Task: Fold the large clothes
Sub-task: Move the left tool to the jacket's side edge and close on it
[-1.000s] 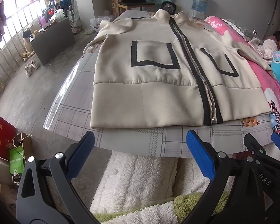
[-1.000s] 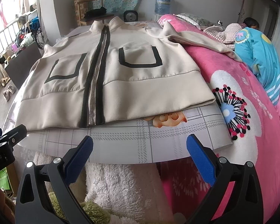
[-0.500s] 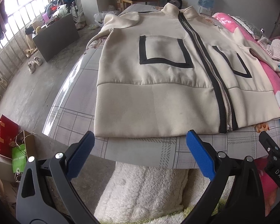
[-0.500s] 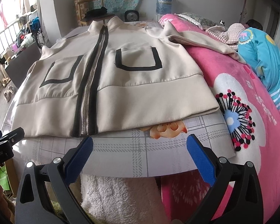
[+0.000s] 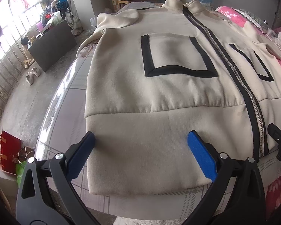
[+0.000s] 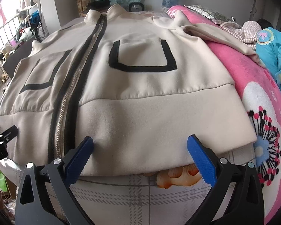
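Jacket (image 5: 159,97) lengthwise, collar away (zipped)

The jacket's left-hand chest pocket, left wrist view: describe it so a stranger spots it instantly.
A cream zip-up jacket lies flat, front up, on the plaid-covered table. On the panel left of its black-edged zipper sits the pocket. It shows as a full, black-bordered square; the other pocket looks narrower.

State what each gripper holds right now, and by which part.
Nothing is held. The left gripper and right gripper both hover with jaws open over the bottom hem band of the cream zip-up jacket.
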